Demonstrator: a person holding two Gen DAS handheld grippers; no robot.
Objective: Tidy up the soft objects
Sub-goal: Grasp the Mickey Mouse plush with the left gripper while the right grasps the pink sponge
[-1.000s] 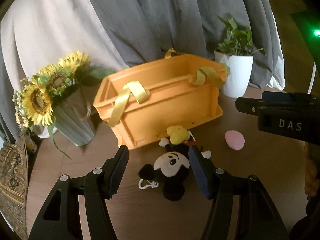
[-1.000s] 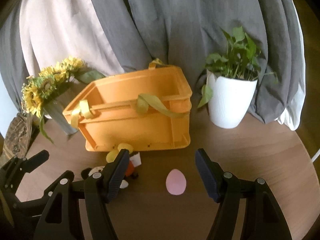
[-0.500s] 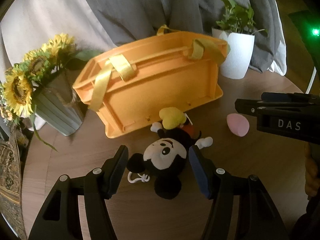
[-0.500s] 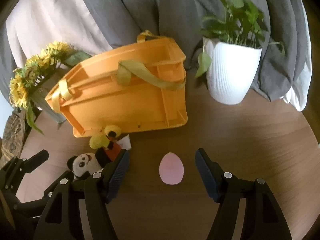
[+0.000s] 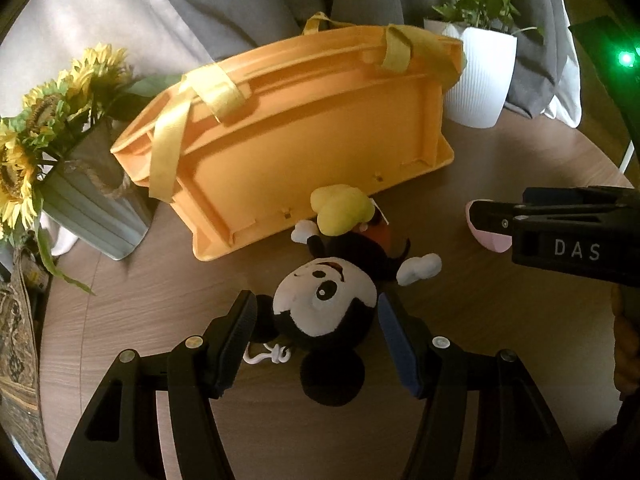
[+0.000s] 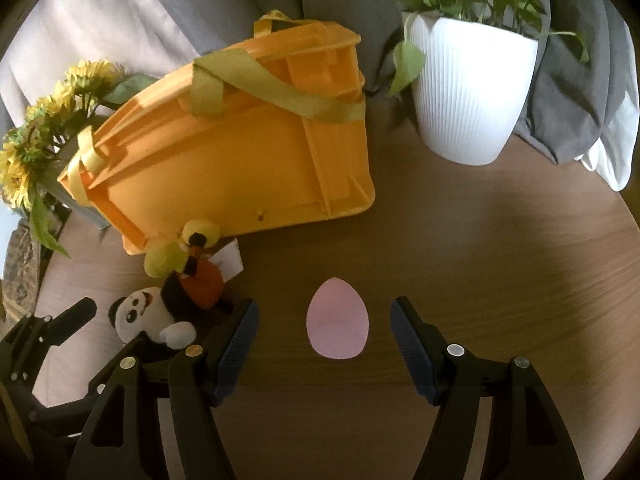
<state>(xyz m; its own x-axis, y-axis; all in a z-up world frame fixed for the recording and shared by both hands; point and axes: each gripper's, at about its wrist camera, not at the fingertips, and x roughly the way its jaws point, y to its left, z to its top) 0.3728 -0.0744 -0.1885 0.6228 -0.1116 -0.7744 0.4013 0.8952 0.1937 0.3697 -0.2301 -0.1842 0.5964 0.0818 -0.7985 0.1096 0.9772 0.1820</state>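
- Left gripper point(image 5: 316, 340): fingers wide, straddling the head of the plush mouse toy point(image 5: 328, 300); pads sit just beside the head, can't confirm contact.
- Plush mouse toy lies on its back on the wooden bench point(image 5: 500, 320), centre of the left wrist frame, yellow shoes touching or nearly touching the wall of the orange crate point(image 5: 300, 132).
- Right gripper point(image 6: 324, 344): fingers wide, nothing clamped. Pink egg-shaped sponge point(image 6: 337, 323) lies flat on the bench between them, clear gap on both sides.
- Orange crate with yellow strap handles sits upper centre in both views, tilted toward the camera.
- White ribbed pot with a green plant point(image 6: 468, 92): upper right, near the crate's right end.
- Sunflowers in a grey-green vase point(image 5: 48, 132): left edge, beside the crate's left end.
- Grey and pale curtains point(image 6: 200, 4) hang behind everything.
- Right gripper's body shows at the right edge of the left view, partly covering the sponge.
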